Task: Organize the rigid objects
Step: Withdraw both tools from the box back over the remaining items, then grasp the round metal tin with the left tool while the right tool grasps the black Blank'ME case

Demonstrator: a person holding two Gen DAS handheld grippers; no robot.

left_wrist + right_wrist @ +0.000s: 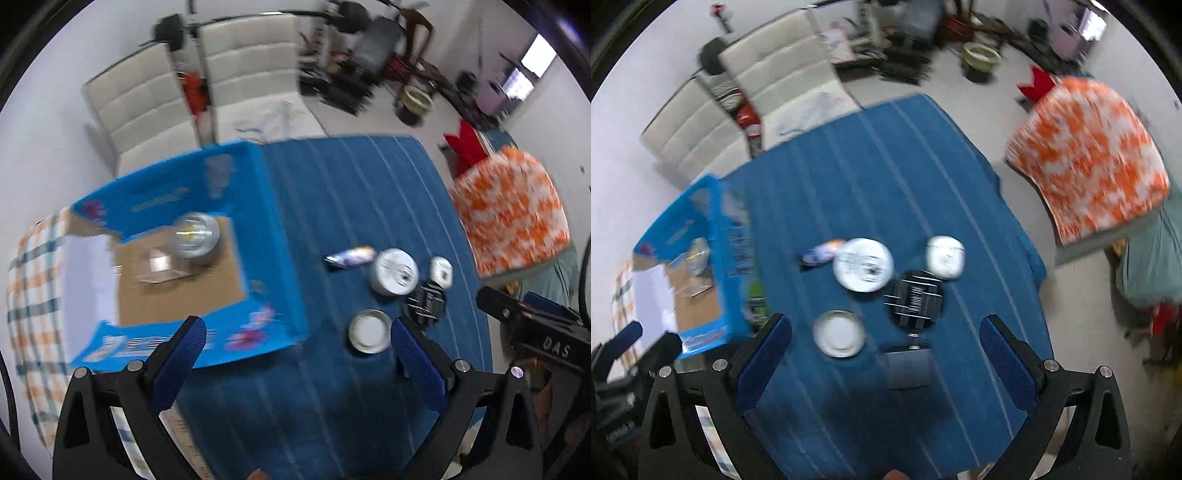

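A blue cardboard box (pixel 280 236) stands open on the blue striped cloth (pixel 369 192), holding a silver round tin (pixel 195 236) and a small clear piece (pixel 159 264). Right of the box lie a small tube (pixel 351 257), a white round jar (pixel 394 272), a small white container (pixel 441 272), a black disc (pixel 426 301) and a shallow white tin (pixel 369 331). My left gripper (pixel 295 345) hovers open above the box's near corner. My right gripper (pixel 884 345) hangs open above the white tin (pixel 839 333), the black disc (pixel 916 299) and a dark square piece (pixel 908 367).
Two white padded chairs (pixel 155 99) stand beyond the table. An orange-and-white patterned cushion (pixel 1089 155) sits to the right. A checked cloth (pixel 29 280) lies under the box at the left. Clutter and a bowl (pixel 415 101) fill the far floor.
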